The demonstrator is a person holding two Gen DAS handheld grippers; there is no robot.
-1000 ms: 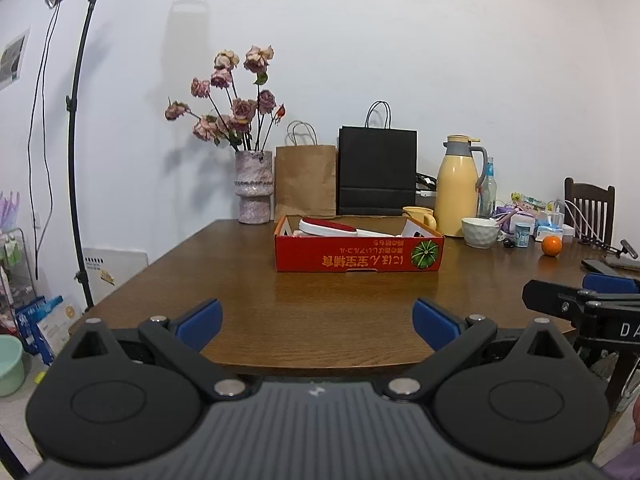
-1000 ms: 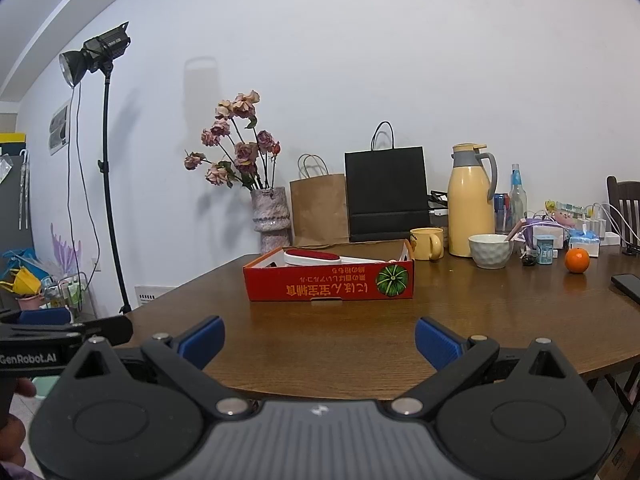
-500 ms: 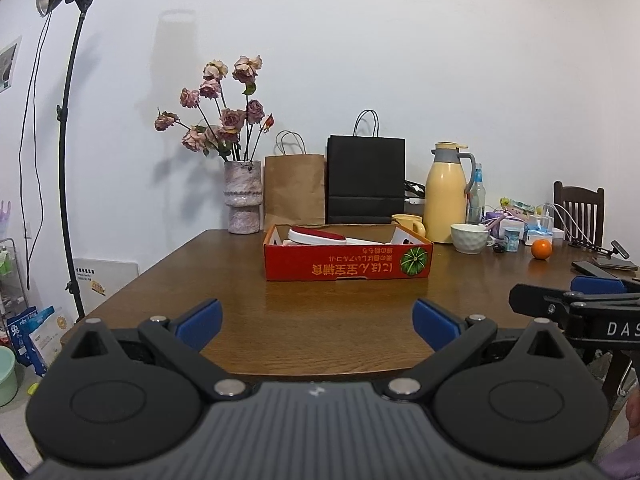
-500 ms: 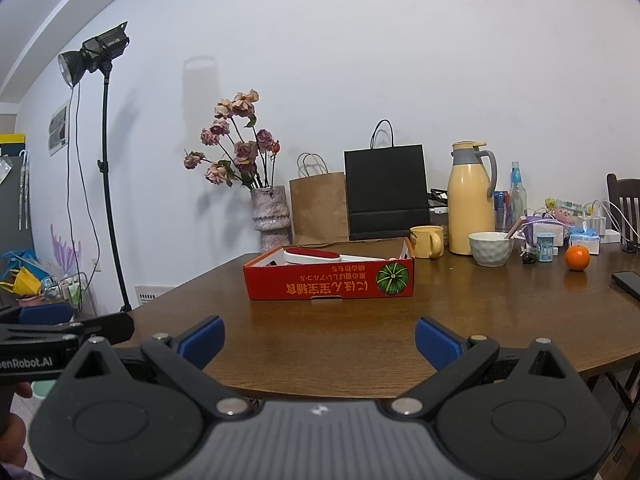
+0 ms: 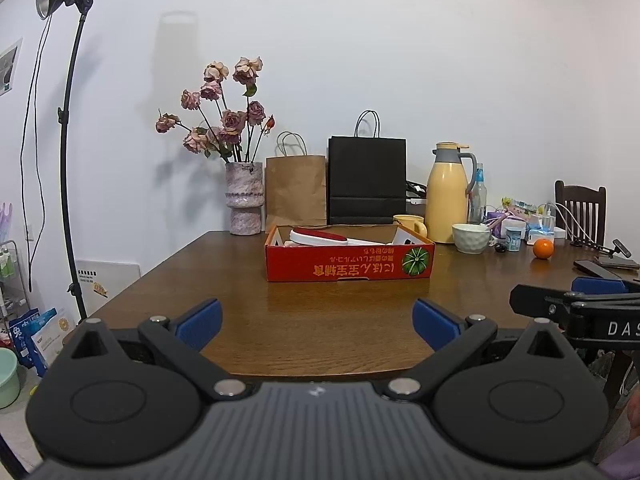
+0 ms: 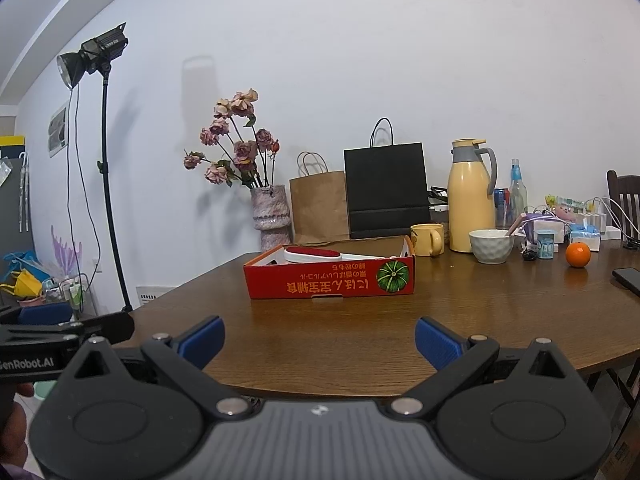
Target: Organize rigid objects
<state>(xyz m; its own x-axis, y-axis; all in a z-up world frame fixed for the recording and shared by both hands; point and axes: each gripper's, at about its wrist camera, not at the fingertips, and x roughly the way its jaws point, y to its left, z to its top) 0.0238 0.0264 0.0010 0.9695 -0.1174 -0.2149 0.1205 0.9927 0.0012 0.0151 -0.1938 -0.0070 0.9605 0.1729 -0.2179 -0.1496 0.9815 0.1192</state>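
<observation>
A red cardboard box [image 5: 348, 266] [image 6: 330, 280] sits mid-table with a red-and-white object [image 5: 318, 237] [image 6: 314, 255] lying inside. Past it stand a yellow mug [image 6: 428, 239], a yellow thermos [image 5: 447, 194] [image 6: 470, 196], a white bowl [image 5: 471, 238] [image 6: 491, 245] and an orange [image 5: 543, 248] [image 6: 577, 255]. My left gripper [image 5: 318, 322] hovers open at the near table edge, holding nothing. My right gripper [image 6: 319, 340] is likewise open and empty, well short of the box. Each gripper appears at the side of the other's view.
A wooden table [image 5: 320, 316] carries a vase of dried roses [image 5: 244, 204], a brown bag [image 5: 295, 192] and a black bag [image 5: 367, 182] at the back. Small clutter, a phone [image 6: 628, 280] and a chair [image 5: 580, 208] are at the right. A light stand [image 5: 66, 160] stands left.
The left view has tilted and shifted a little, so the box sits lower and closer in frame than a second ago. The right view is nearly unchanged. Both grippers stay open.
</observation>
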